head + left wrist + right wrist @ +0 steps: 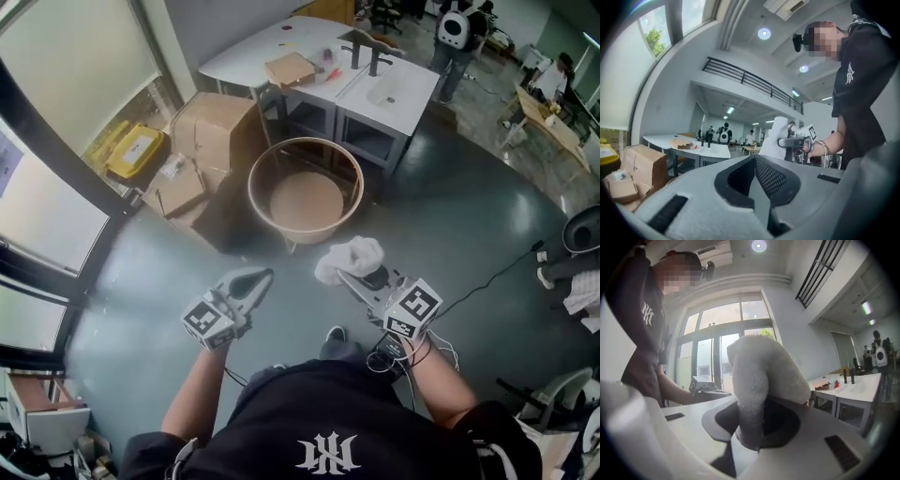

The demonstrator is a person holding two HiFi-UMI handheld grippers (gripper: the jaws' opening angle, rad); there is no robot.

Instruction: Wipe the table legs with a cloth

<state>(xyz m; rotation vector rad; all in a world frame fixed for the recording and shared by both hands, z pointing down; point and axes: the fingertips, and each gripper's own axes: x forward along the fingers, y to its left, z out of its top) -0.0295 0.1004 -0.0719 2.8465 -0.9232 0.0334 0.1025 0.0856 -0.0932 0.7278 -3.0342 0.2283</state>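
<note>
A white cloth hangs bunched from the tip of my right gripper, which is shut on it. In the right gripper view the cloth fills the space between the jaws and rises above them. My left gripper is level with it on the left, shut with nothing in it; its closed jaws point across at the cloth. A round wooden table with thin metal legs stands on the floor just ahead of both grippers. White tables with grey legs stand behind it.
Cardboard boxes are piled left of the round table by the window. A black cable runs across the grey floor at right. Chairs and people stand far back. A white cabinet sits at lower left.
</note>
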